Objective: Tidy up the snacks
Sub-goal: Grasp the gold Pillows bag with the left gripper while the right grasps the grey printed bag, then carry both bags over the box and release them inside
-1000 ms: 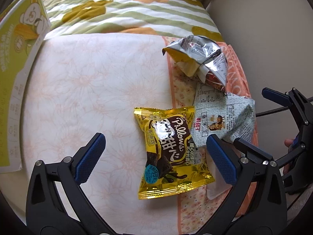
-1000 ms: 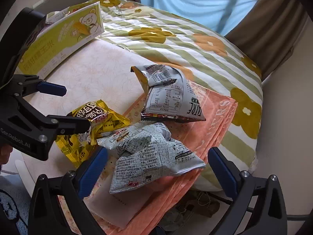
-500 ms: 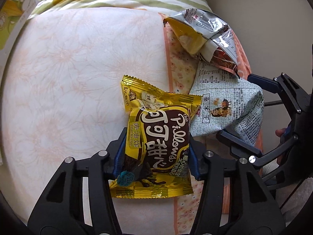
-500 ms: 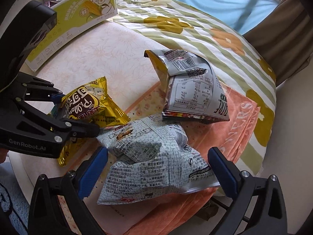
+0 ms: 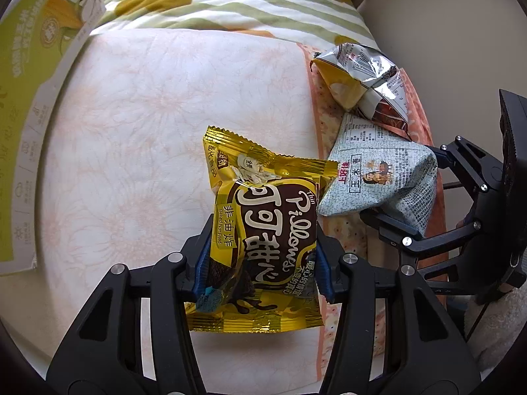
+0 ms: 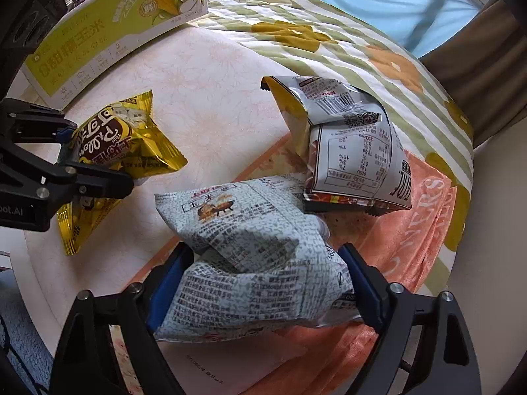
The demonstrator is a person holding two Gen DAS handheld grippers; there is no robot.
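A yellow "Pillows" snack pack (image 5: 273,217) hangs lifted off the cloth, and my left gripper (image 5: 262,270) is shut on its lower half. The same pack (image 6: 108,135) shows at the left of the right wrist view, inside the left gripper (image 6: 95,158). A pale grey bag printed like newsprint (image 6: 250,230) lies on the orange towel (image 6: 421,217). My right gripper (image 6: 263,283) is closing around the bag, its blue pads touching both sides and crumpling it. In the left wrist view that bag (image 5: 378,177) sits between the right gripper's (image 5: 405,191) fingers.
An opened silver bag (image 6: 349,138) lies on the towel just beyond the grey bag. A yellow-green corn carton (image 6: 108,29) stands at the far left edge of the round floral tabletop (image 5: 164,115). A flowered quilt (image 6: 313,39) lies behind. A white paper sheet (image 6: 230,362) lies under my right gripper.
My left gripper shut on the yellow pack and lifted it off the cloth. My right gripper came down over the grey bag and its fingers closed in onto the bag's sides.
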